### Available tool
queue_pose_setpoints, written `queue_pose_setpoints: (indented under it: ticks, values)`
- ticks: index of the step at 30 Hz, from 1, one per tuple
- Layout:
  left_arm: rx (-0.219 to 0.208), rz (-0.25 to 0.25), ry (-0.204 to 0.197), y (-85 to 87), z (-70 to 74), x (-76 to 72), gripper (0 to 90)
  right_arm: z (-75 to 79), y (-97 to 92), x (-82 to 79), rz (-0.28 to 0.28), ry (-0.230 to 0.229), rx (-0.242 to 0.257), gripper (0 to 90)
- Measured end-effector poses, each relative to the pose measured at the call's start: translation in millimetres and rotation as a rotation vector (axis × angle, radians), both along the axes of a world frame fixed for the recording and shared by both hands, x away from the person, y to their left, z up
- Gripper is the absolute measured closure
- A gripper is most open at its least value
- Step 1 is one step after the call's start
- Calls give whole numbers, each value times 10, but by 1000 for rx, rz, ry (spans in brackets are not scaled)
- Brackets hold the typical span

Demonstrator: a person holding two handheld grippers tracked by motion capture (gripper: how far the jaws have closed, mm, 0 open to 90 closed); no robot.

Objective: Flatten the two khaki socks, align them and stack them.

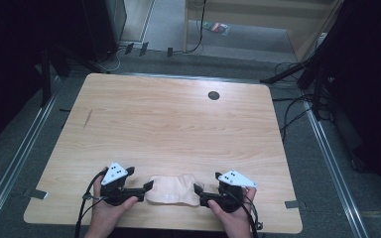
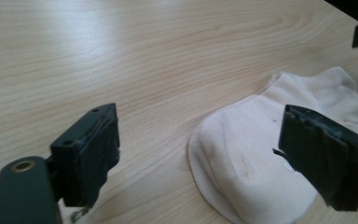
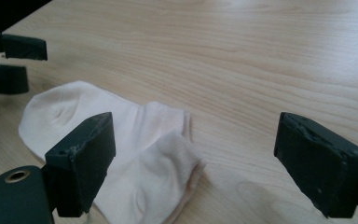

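Observation:
A pale cream ankle sock (image 1: 171, 189) lies flat on the wooden table (image 1: 178, 124), close to its front edge; its cuff end seems to be in two layers. My left gripper (image 1: 146, 191) sits at the sock's left end, jaws wide apart. In the left gripper view the sock (image 2: 247, 149) lies ahead and right of the left gripper (image 2: 200, 119), with the right jaw over it and no pad pressing on it. My right gripper (image 1: 199, 194) stands open at the sock's right end. In the right gripper view the sock (image 3: 121, 130) lies by the left jaw of the right gripper (image 3: 196, 128), with bare wood between the jaws.
A dark round hole (image 1: 213, 95) marks the table's far side. Black stands (image 1: 317, 74) and cables (image 1: 290, 106) crowd the floor at the right, and dark equipment (image 1: 104, 25) stands at the back left. Both hands rest near the table's front edge (image 1: 168, 227).

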State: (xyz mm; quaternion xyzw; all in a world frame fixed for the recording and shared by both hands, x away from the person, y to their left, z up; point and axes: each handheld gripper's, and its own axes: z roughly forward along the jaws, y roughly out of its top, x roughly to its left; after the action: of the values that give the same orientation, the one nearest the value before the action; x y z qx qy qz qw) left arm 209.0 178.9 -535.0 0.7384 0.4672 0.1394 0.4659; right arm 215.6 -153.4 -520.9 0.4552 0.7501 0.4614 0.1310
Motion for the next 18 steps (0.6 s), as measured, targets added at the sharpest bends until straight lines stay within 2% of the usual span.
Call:
queue_pose_setpoints:
  ticks: [1, 3, 6, 17, 18]
  values:
    - [0, 0, 0, 0, 0, 0, 89, 0, 0, 0, 0, 0, 0, 125]
    - [-9, 9, 3, 38, 0, 8, 87, 15, -64, 27, -19, 4, 18, 125]
    - [0, 33, 0, 82, 2, 28, 87, 13, -145, 54, -52, 5, 29, 127]
    - [4, 82, -6, 263, -6, 79, 87, 14, -277, 94, -101, 9, 21, 128]
    - [0, 99, -12, 312, -4, 83, 87, 12, -299, 104, -108, 6, 16, 129]
